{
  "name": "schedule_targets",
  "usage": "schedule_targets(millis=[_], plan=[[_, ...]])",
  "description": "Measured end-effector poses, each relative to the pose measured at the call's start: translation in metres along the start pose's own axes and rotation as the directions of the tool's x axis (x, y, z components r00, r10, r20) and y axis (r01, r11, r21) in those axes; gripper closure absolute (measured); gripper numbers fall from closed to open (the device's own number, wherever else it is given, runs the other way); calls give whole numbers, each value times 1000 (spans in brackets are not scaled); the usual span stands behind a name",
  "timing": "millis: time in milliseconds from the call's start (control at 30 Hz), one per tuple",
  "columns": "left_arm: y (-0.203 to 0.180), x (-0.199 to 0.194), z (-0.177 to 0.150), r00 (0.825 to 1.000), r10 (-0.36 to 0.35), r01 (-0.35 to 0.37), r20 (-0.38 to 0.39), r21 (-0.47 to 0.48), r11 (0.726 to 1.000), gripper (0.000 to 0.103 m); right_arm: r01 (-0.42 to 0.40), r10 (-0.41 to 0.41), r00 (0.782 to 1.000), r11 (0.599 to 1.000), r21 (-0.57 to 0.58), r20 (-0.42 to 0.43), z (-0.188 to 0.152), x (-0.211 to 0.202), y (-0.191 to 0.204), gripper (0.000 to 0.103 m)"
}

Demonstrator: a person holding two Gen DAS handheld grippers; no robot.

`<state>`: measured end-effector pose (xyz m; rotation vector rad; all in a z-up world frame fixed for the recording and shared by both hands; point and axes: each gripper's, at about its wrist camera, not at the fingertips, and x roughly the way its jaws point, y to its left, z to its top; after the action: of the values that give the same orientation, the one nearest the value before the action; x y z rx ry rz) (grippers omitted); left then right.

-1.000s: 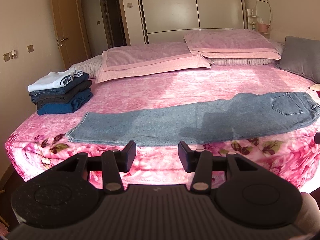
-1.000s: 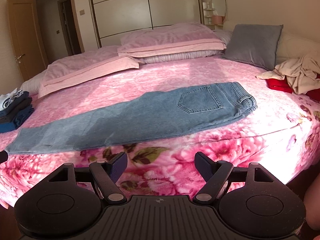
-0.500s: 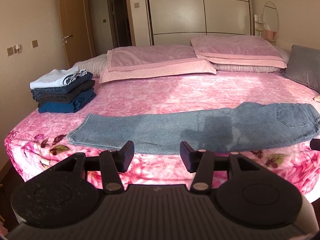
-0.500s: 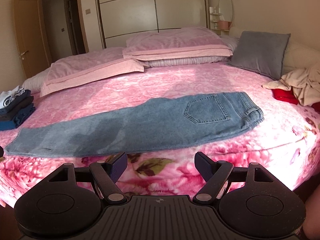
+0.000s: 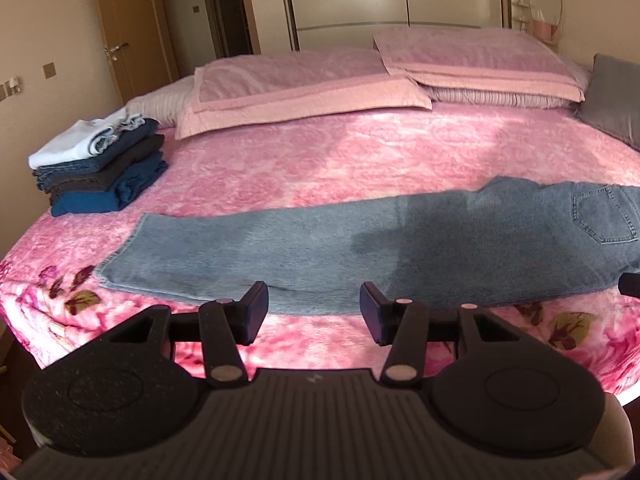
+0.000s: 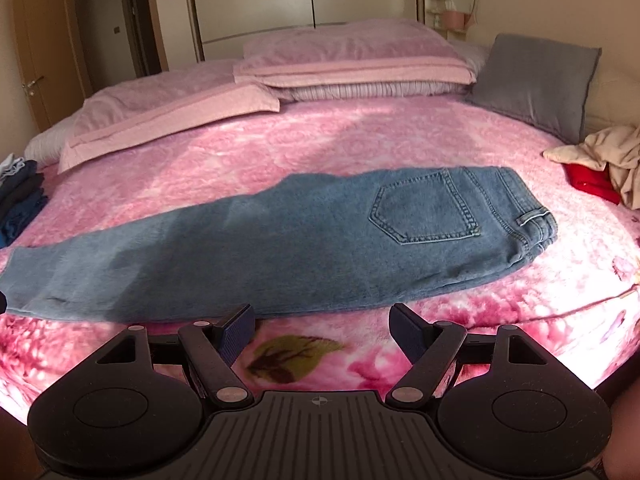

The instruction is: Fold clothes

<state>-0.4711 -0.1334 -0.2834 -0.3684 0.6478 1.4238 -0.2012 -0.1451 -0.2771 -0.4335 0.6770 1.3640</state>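
A pair of light blue jeans (image 5: 360, 248) lies flat along the front of the pink flowered bed (image 5: 360, 160), folded lengthwise, hems at the left and waist at the right. The jeans also show in the right wrist view (image 6: 300, 248), back pocket up. My left gripper (image 5: 314, 314) is open and empty, just before the jeans' near edge toward the leg end. My right gripper (image 6: 322, 330) is open and empty, just before the near edge toward the waist half.
A stack of folded clothes (image 5: 96, 168) sits at the bed's left edge. Pink pillows (image 5: 304, 88) and a grey cushion (image 6: 536, 80) lie at the back. A beige garment over a red one (image 6: 600, 164) lies at the right edge. Wardrobe and doors stand behind.
Both grippers have moved forward and closer to the bed, so the jeans look larger and nearer. Both stayed open and the jeans have not moved.
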Motion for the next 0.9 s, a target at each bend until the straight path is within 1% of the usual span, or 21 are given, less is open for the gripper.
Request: schedule_targets(millis=[200, 367, 533, 600, 667, 733, 800, 867, 900], plan=[[-14, 31, 9, 999, -17, 18, -46, 18, 1000, 57, 28, -27, 999, 1000, 9, -36, 11, 23, -11, 26], [-16, 53, 14, 997, -32, 32, -68, 3, 999, 57, 67, -66, 996, 998, 10, -59, 20, 37, -18, 26], [3, 73, 12, 995, -39, 35, -95, -41, 999, 57, 98, -99, 992, 995, -8, -81, 25, 51, -15, 26], [18, 81, 9, 994, -32, 24, -108, -77, 997, 57, 99, -100, 991, 995, -15, -87, 25, 57, -12, 26], [40, 89, 6, 992, -31, 15, -123, -133, 991, 57, 98, -98, 991, 995, -6, -92, 22, 65, -11, 26], [66, 96, 1, 990, -43, 12, -137, -219, 976, 57, 80, -77, 992, 996, 28, -100, 17, 73, -16, 26], [95, 103, -6, 988, -63, 14, -142, -323, 946, 57, 42, -32, 994, 995, 96, -103, 14, 78, -24, 26], [126, 111, -14, 986, -86, 18, -141, -427, 904, 57, -3, 18, 996, 986, 169, -89, 13, 81, -34, 26], [141, 114, -18, 986, -101, 24, -134, -482, 876, 57, -28, 44, 996, 978, 204, -74, 14, 81, -39, 26]])
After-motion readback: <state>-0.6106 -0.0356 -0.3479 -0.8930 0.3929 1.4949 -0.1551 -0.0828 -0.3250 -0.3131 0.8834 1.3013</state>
